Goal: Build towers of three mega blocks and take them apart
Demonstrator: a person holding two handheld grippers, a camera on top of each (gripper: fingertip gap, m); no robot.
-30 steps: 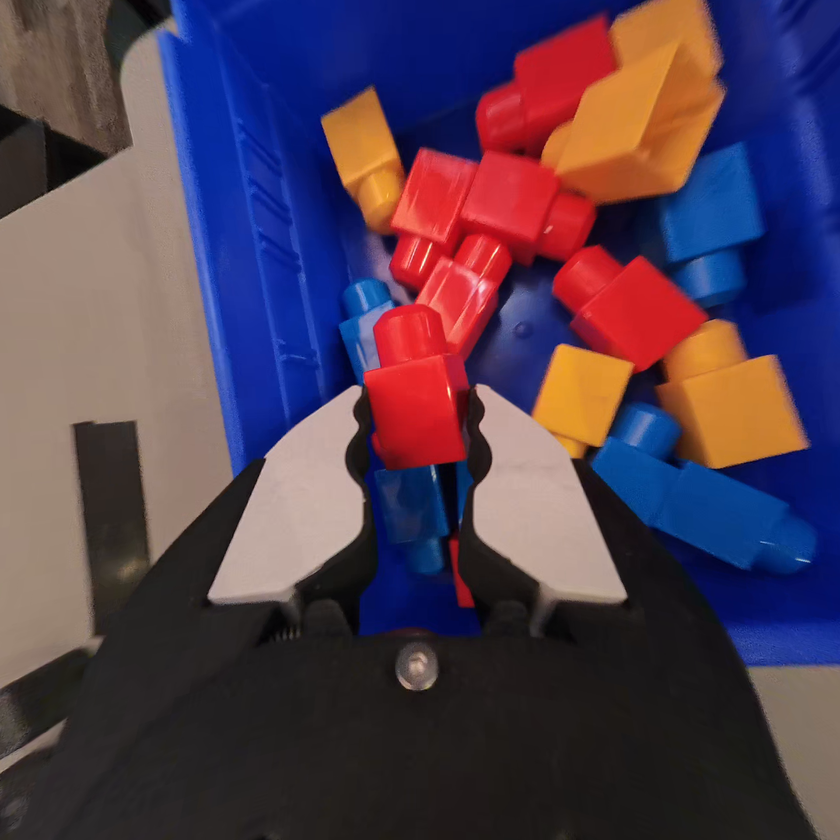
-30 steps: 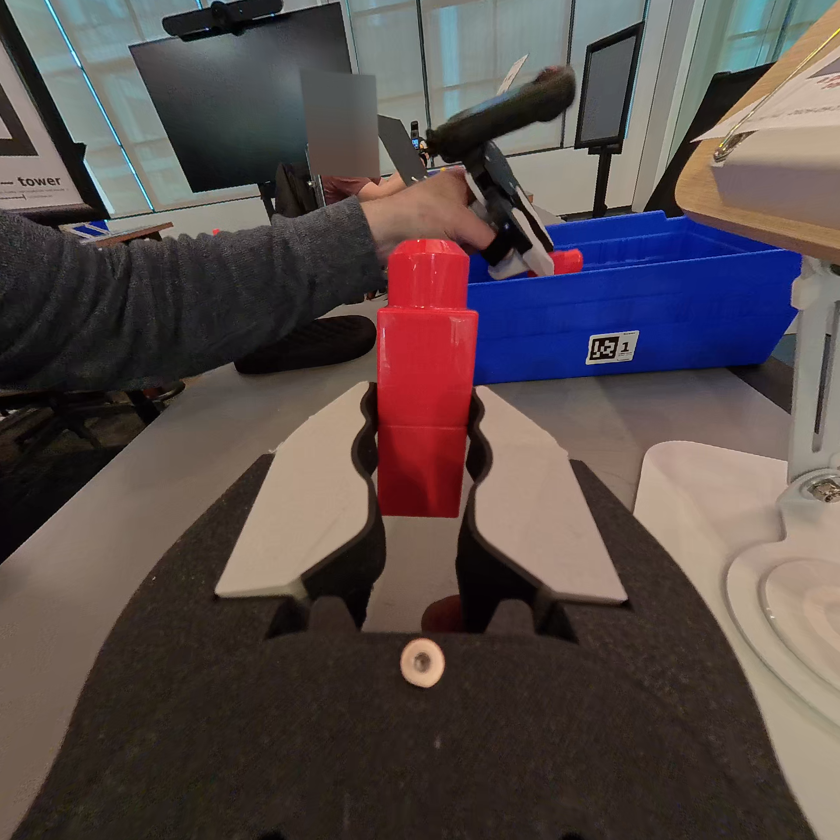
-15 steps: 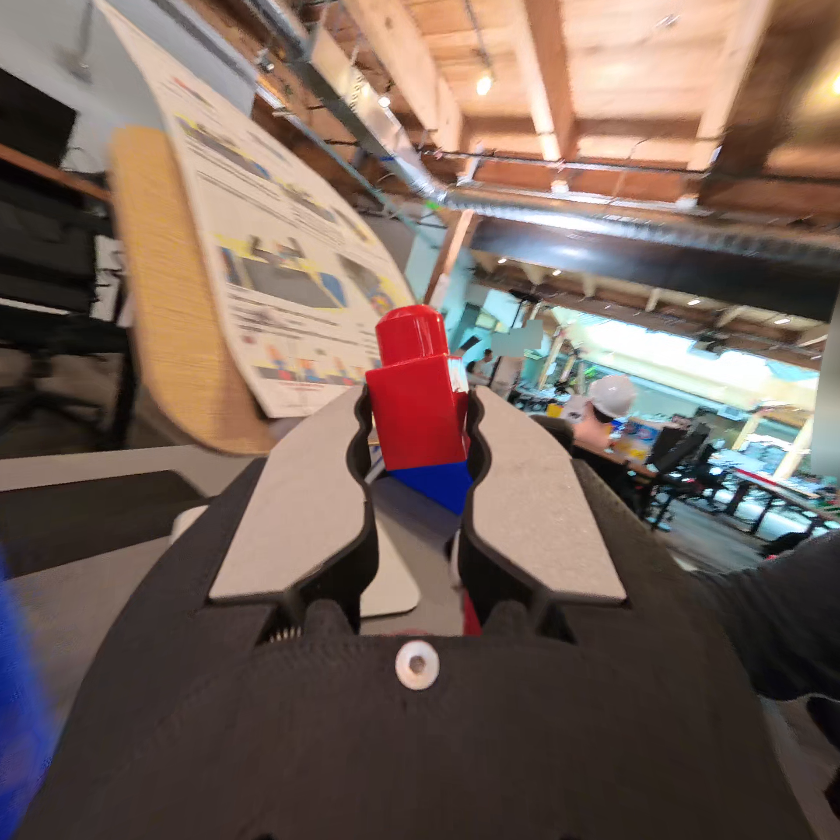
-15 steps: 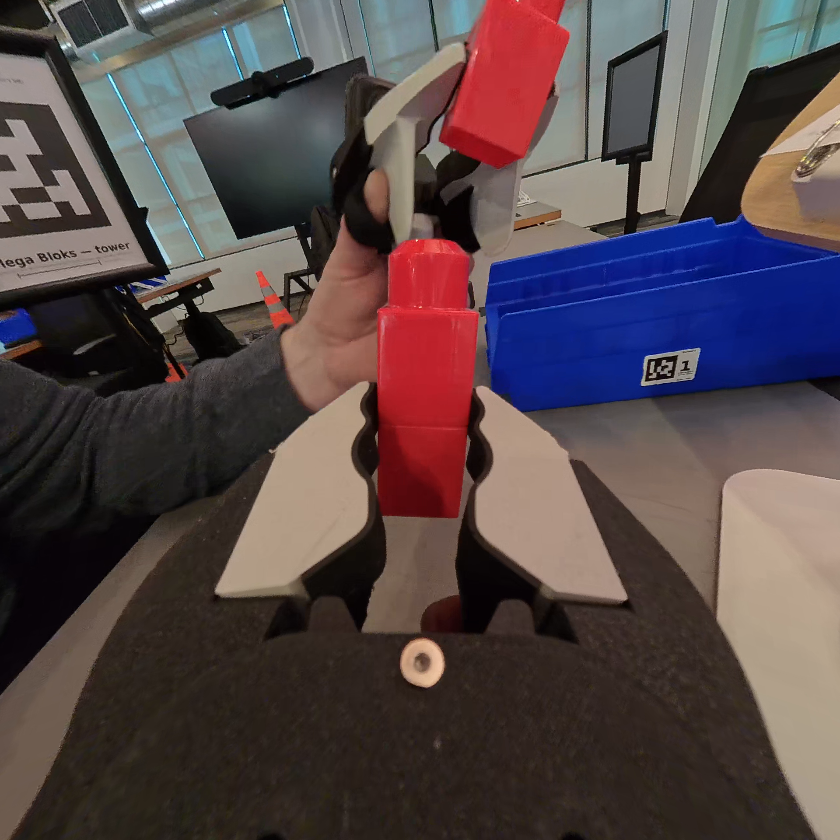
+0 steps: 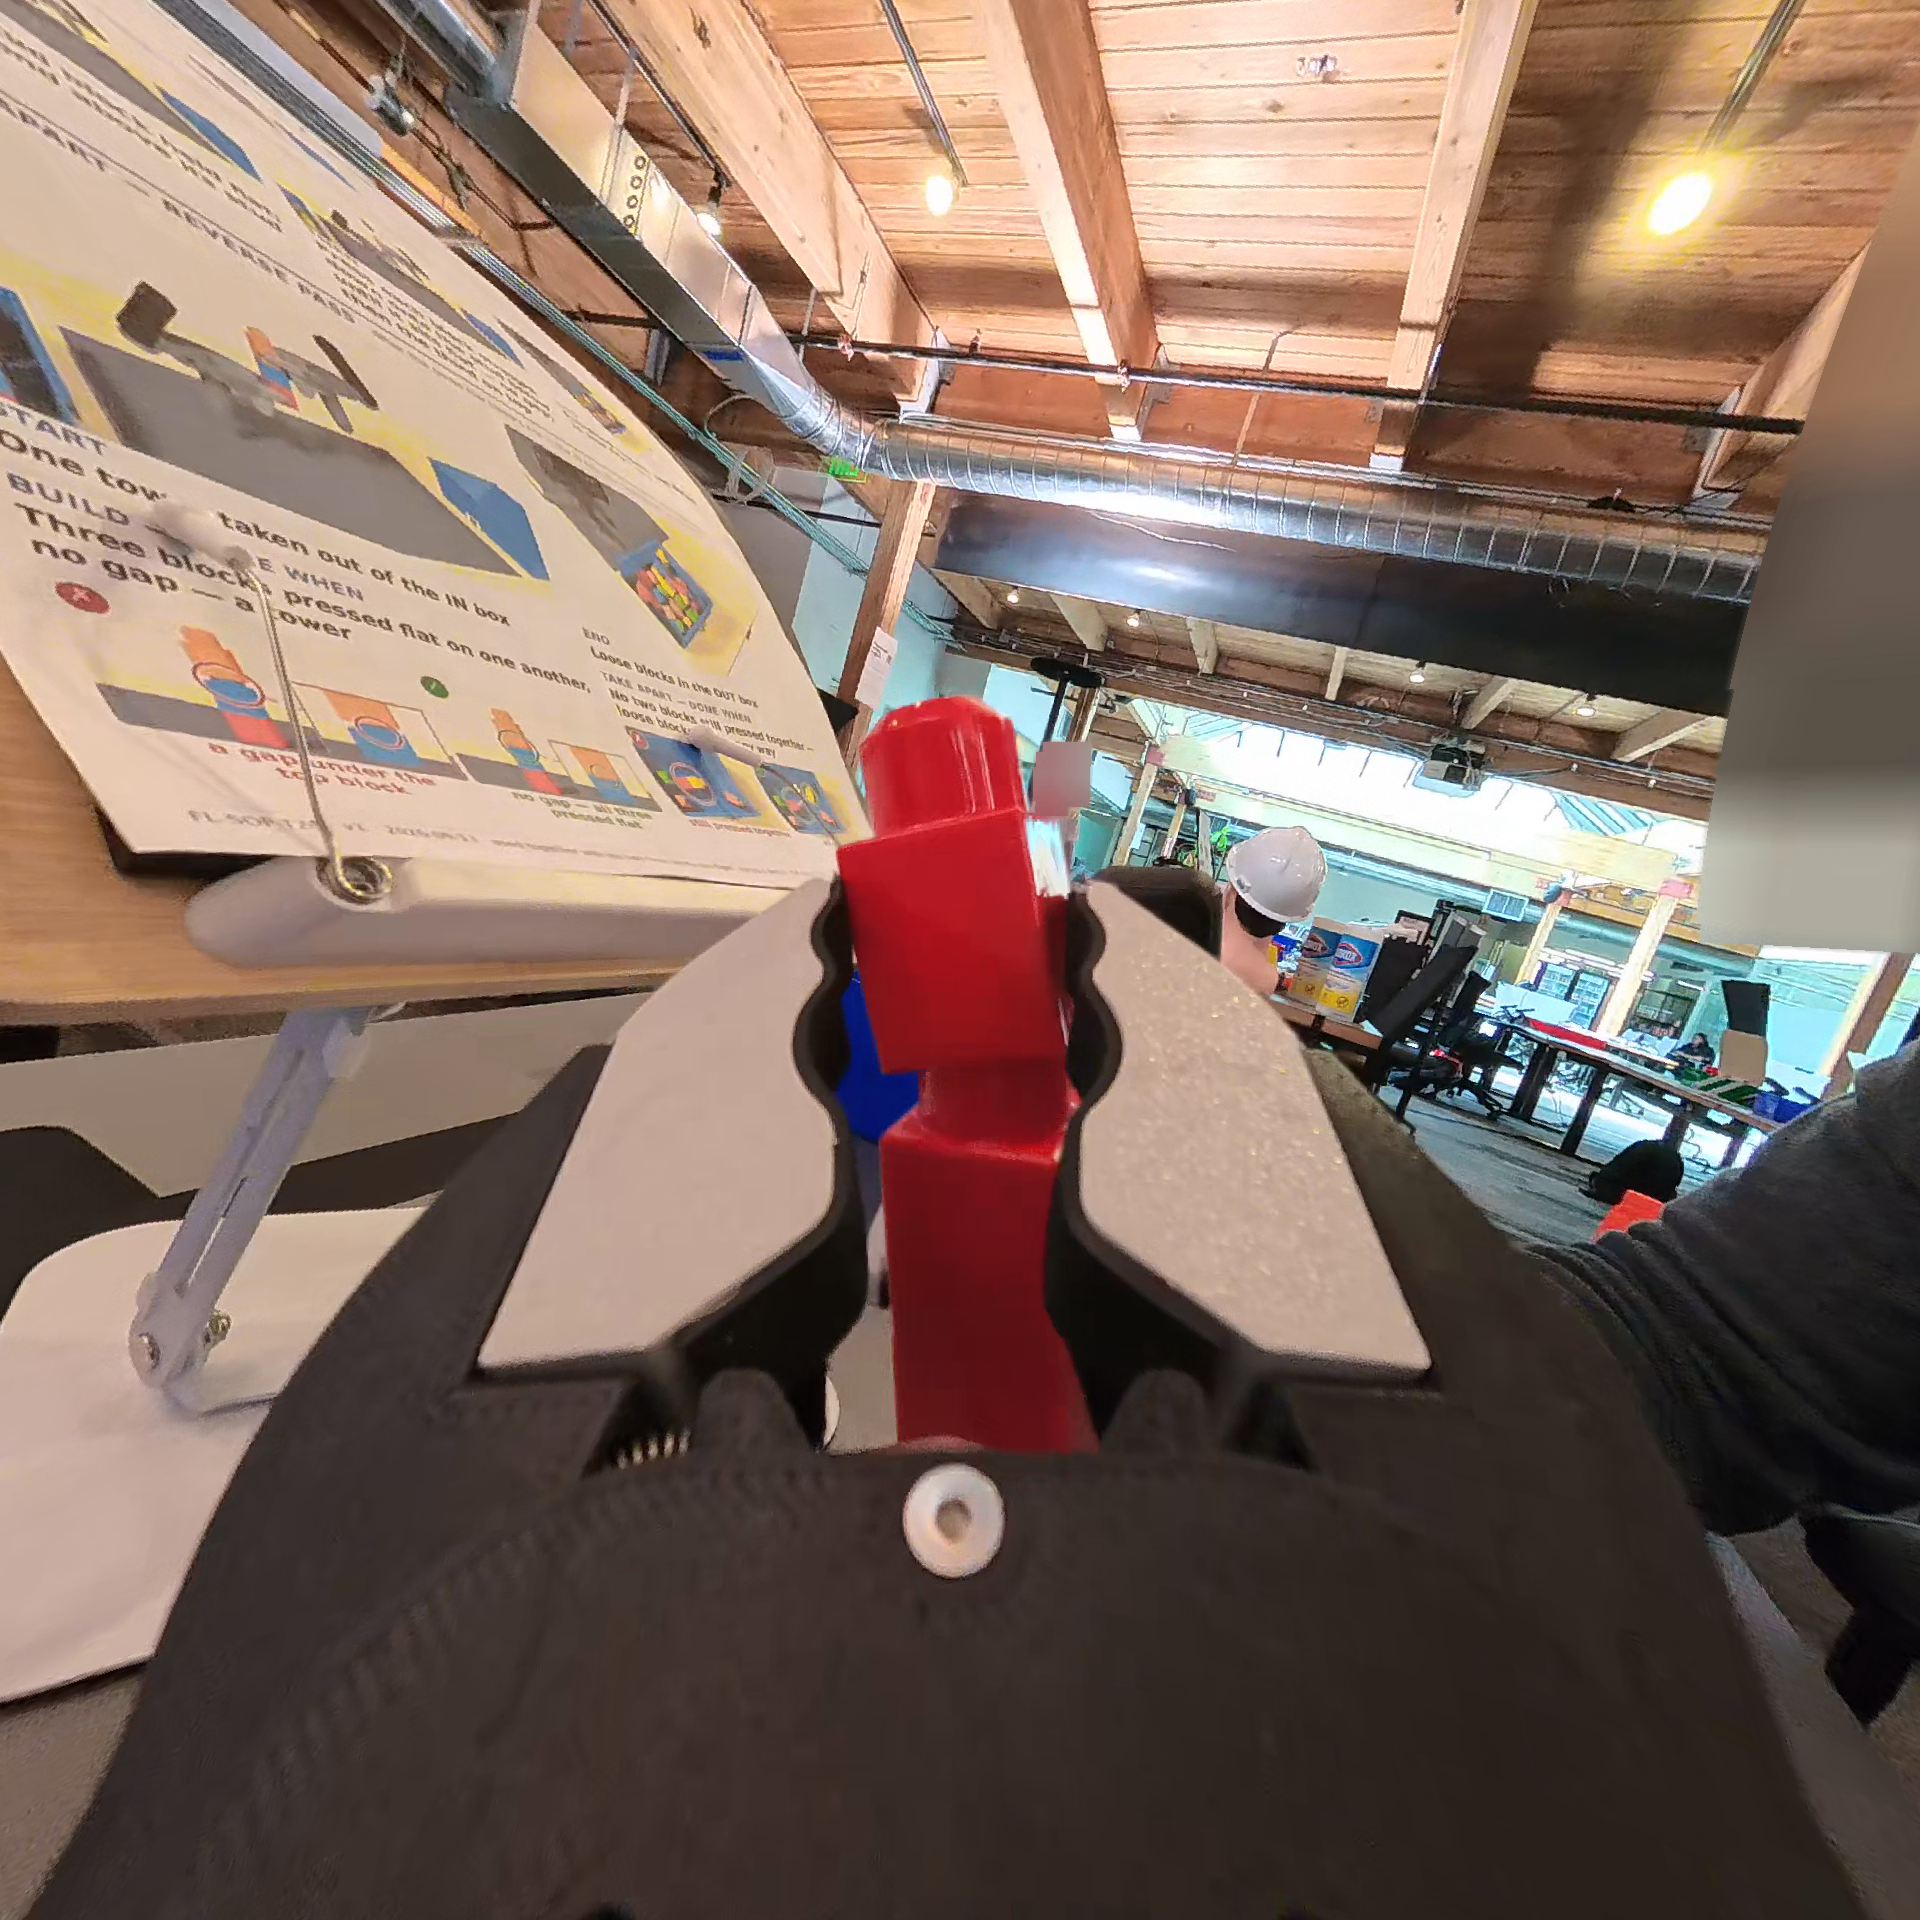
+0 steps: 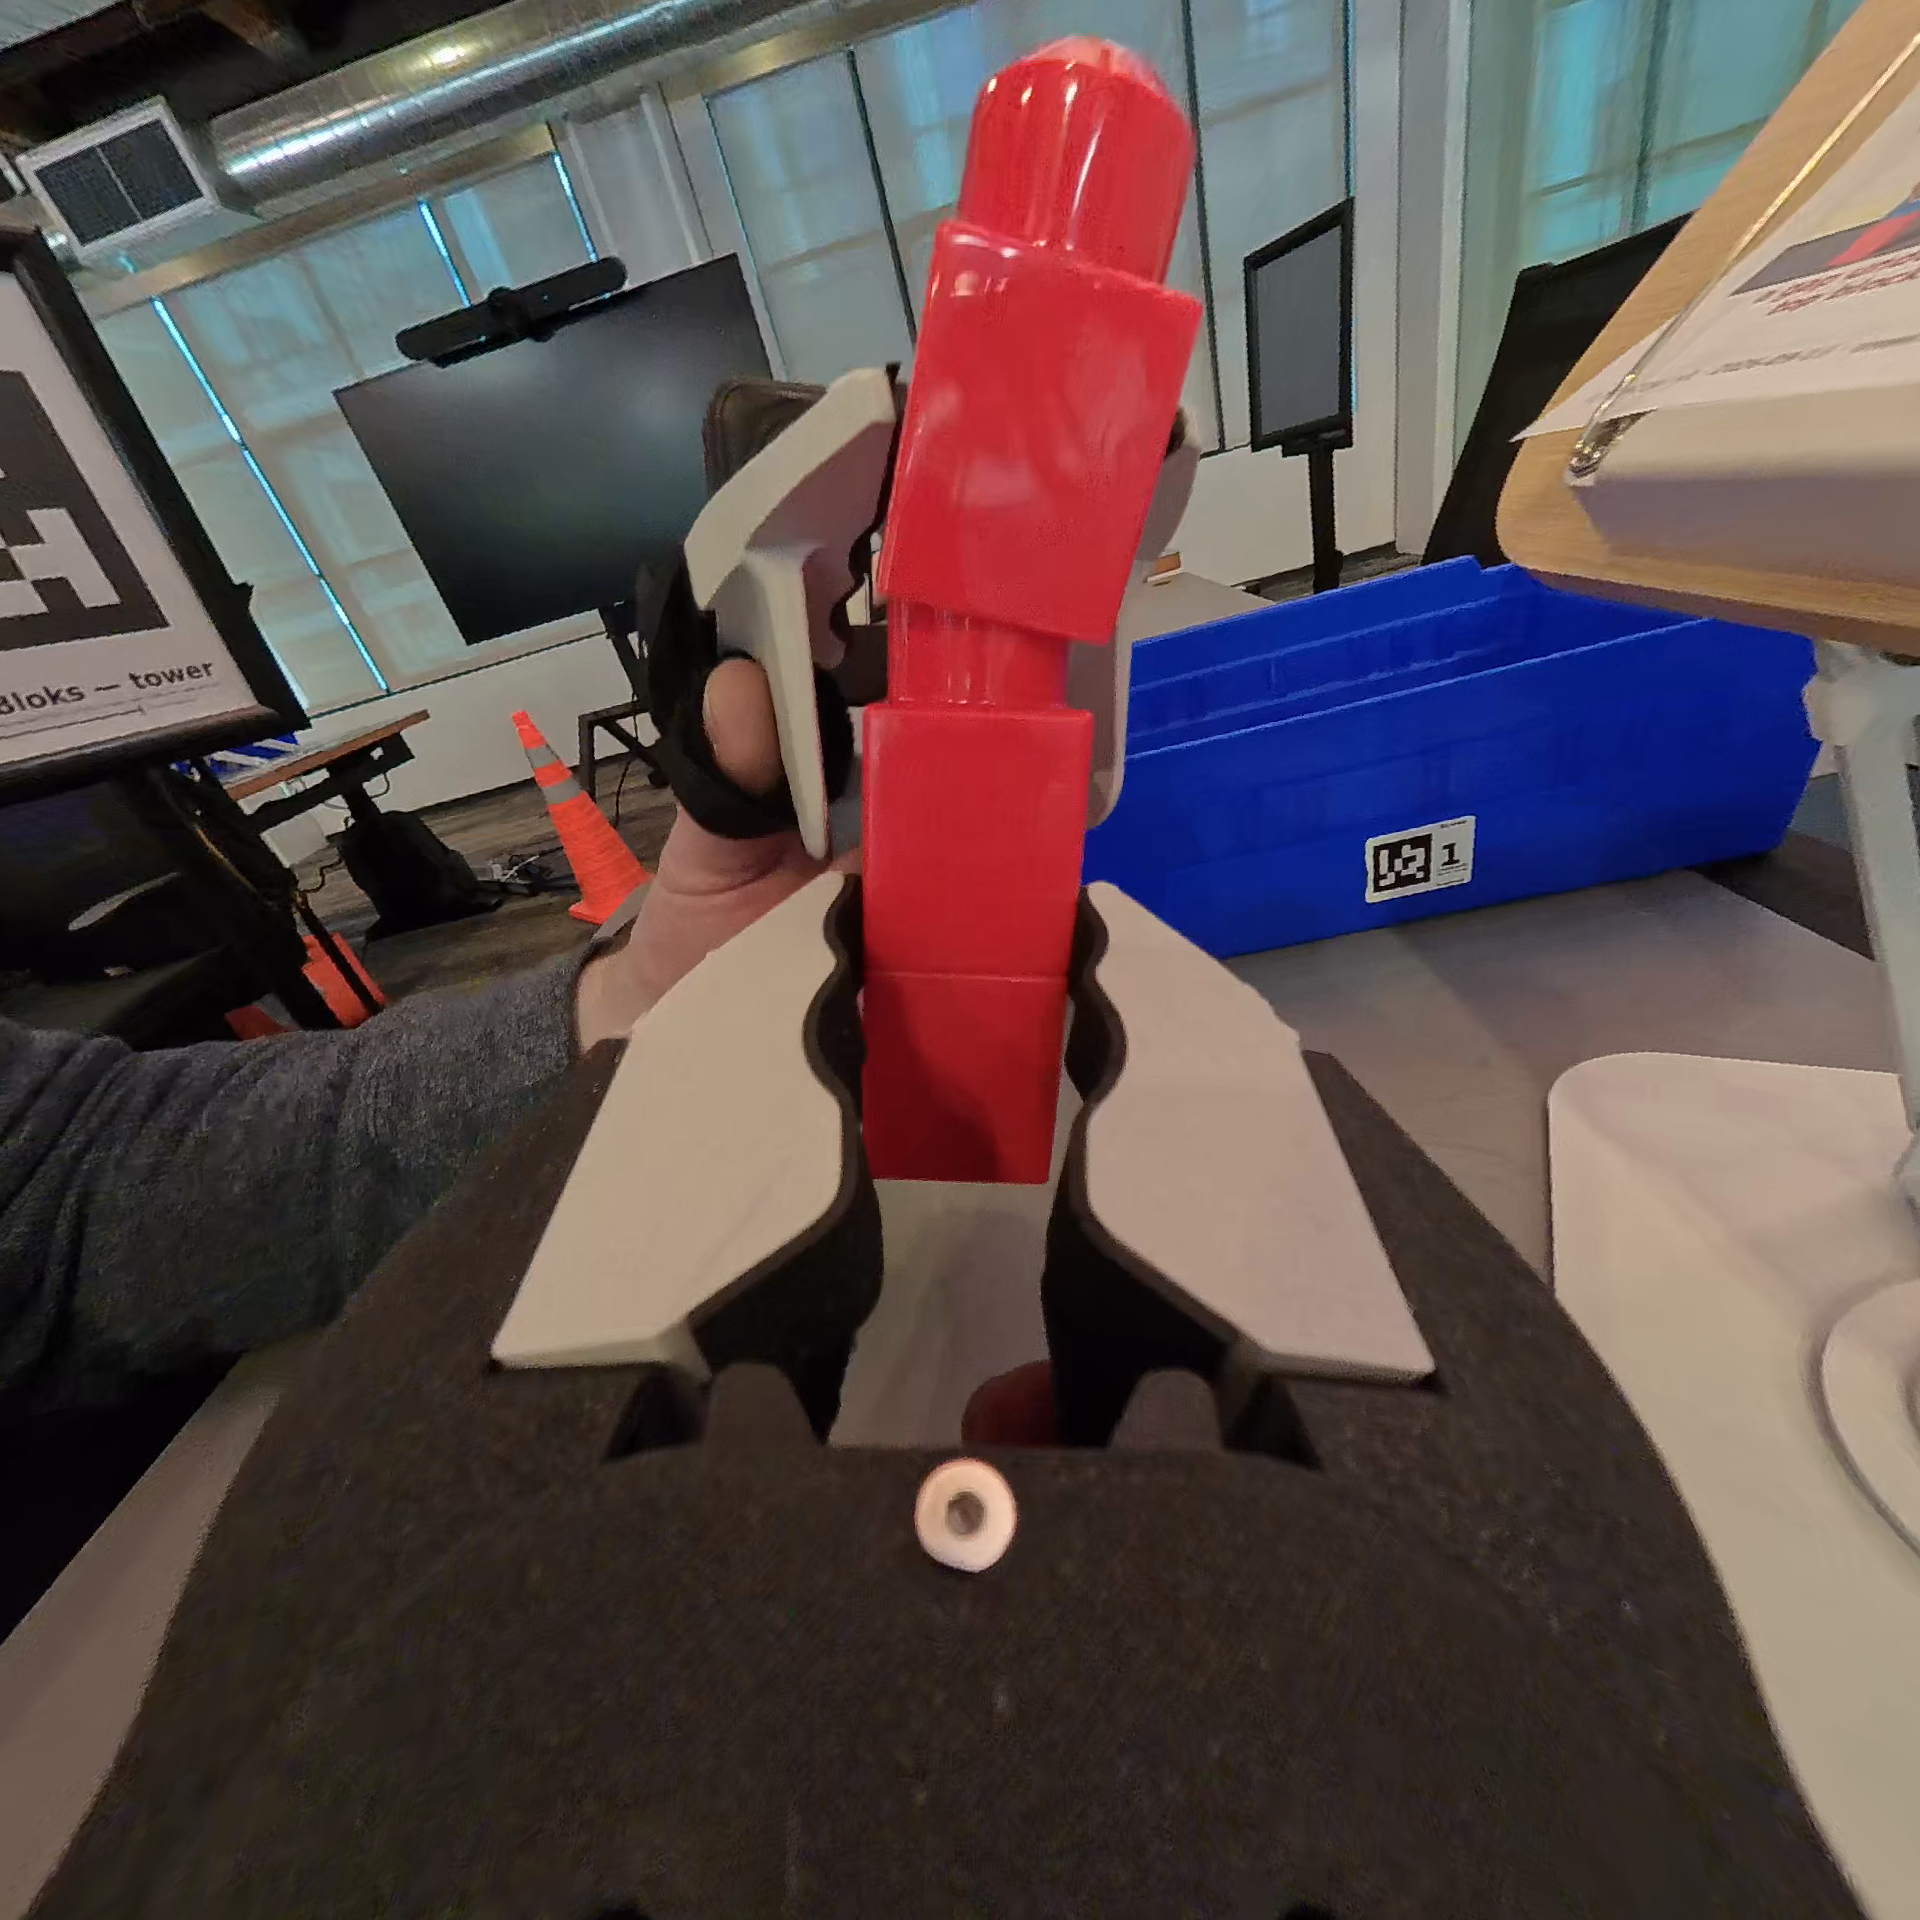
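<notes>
My right gripper (image 6: 966,997) is shut on a stack of two red blocks (image 6: 971,914) and holds it upright above the grey table. My left gripper (image 5: 956,935) is shut on a third red block (image 5: 940,935). This block (image 6: 1039,447) sits tilted on the stack's top stud, and part of the stud still shows below it. In the left wrist view the stack (image 5: 977,1257) rises between my left fingers from below. In the right wrist view the left gripper (image 6: 1029,457), held by a hand, grips the top block from behind.
A blue bin (image 6: 1455,748) stands on the table behind the stack to the right. An instruction board on a wooden stand (image 5: 312,582) with a white base (image 6: 1714,1195) is at the right. An orange cone (image 6: 577,821) stands on the floor far off. My hands' fingertips stand some 7 cm from each other.
My left gripper has come down with its red block and set it onto the top stud of the two-block stack. The right gripper still holds the stack.
</notes>
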